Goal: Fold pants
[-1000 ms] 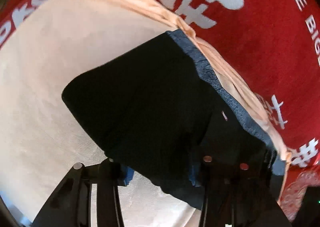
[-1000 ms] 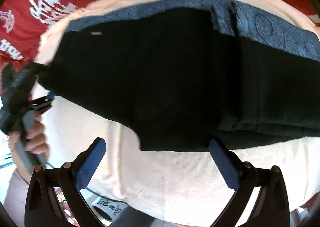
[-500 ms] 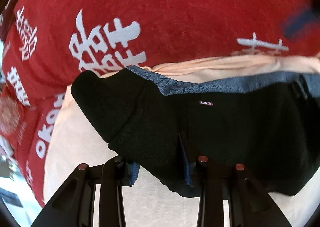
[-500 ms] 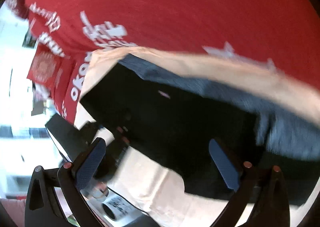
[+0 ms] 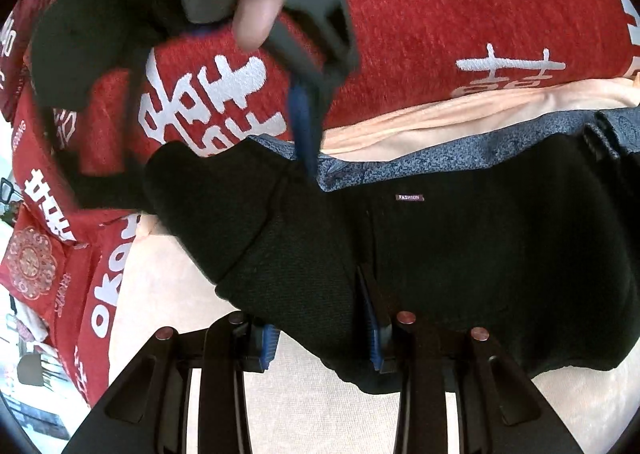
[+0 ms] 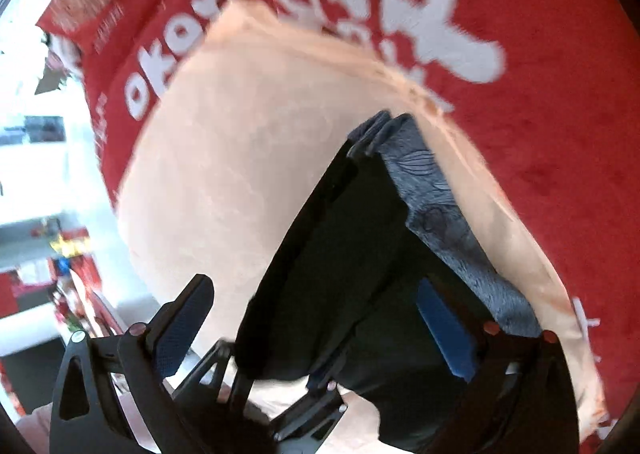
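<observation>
The black pants [image 5: 460, 262] with a blue-grey patterned waistband [image 5: 420, 165] lie folded on a peach cloth [image 5: 192, 294]. My left gripper [image 5: 320, 346] is shut on a bunched fold of the pants at the near edge. In the left wrist view my right gripper [image 5: 308, 149] comes down from above, hand-held, its blue pad touching the far waistband edge. In the right wrist view the pants [image 6: 352, 254] lie between my right gripper's [image 6: 320, 330] spread fingers; the jaws stand wide open. The left gripper [image 6: 280, 386] shows there below the pants.
A red blanket with white characters [image 5: 440, 33] covers the surface under the peach cloth [image 6: 240, 141]. The surface edge and a bright room with clutter [image 6: 40, 157] lie to the left.
The right gripper has swung round to the far waistband corner, above the pants. The left gripper still holds its fold and has barely moved since half a second ago.
</observation>
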`<action>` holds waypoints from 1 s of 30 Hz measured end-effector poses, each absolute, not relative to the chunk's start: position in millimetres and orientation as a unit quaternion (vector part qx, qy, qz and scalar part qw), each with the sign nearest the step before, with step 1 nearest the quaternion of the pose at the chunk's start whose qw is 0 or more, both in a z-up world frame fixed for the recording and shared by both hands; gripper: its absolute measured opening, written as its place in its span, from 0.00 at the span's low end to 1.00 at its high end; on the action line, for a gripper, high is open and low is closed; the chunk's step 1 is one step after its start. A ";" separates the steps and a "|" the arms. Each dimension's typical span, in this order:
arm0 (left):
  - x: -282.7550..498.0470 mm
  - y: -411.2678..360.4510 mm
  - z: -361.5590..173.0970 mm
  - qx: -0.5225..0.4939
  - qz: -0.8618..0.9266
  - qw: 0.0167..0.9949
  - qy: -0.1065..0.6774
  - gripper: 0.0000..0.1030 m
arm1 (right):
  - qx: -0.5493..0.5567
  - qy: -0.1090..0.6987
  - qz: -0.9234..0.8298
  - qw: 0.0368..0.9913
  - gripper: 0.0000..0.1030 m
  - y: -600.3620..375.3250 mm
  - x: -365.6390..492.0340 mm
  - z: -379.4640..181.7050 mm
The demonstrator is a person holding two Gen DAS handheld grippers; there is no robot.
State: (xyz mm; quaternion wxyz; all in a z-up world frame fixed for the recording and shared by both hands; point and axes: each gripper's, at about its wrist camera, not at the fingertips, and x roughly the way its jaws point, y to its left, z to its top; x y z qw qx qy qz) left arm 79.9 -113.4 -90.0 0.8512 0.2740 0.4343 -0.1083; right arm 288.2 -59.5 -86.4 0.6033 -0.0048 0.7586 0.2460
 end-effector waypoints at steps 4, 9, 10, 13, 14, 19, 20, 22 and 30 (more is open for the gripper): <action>74.1 -119.0 -84.1 0.279 -0.118 0.852 0.428 0.35 | 0.019 0.794 0.236 0.559 0.22 -63.2 289.3 -119.3; 62.5 -135.9 -50.6 0.271 -0.142 0.861 0.406 0.35 | 0.068 0.764 0.259 0.587 0.18 -97.2 276.6 -98.8; 60.1 -141.4 -41.1 0.266 -0.148 0.863 0.402 0.35 | 0.089 0.754 0.264 0.595 0.18 -110.7 271.6 -89.5; 51.0 -161.9 -11.1 0.248 -0.171 0.868 0.395 0.35 | 0.152 0.725 0.273 0.614 0.18 -150.3 257.1 -65.5; 47.8 -168.7 -2.9 0.243 -0.179 0.868 0.393 0.35 | 0.169 0.715 0.276 0.620 0.18 -162.5 251.2 -58.4; 20.3 -219.9 35.2 0.232 -0.234 0.866 0.376 0.35 | 0.257 0.655 0.280 0.654 0.18 -240.6 212.6 -18.5; 15.0 -229.2 38.2 0.234 -0.244 0.864 0.372 0.35 | 0.269 0.644 0.279 0.660 0.18 -254.0 203.8 -12.5; 1.3 -255.4 44.7 0.242 -0.269 0.859 0.363 0.35 | 0.295 0.619 0.273 0.674 0.18 -291.2 183.7 1.7; -64.0 -366.9 31.5 0.299 -0.354 0.818 0.339 0.35 | 0.385 0.547 0.215 0.711 0.18 -443.6 87.1 14.8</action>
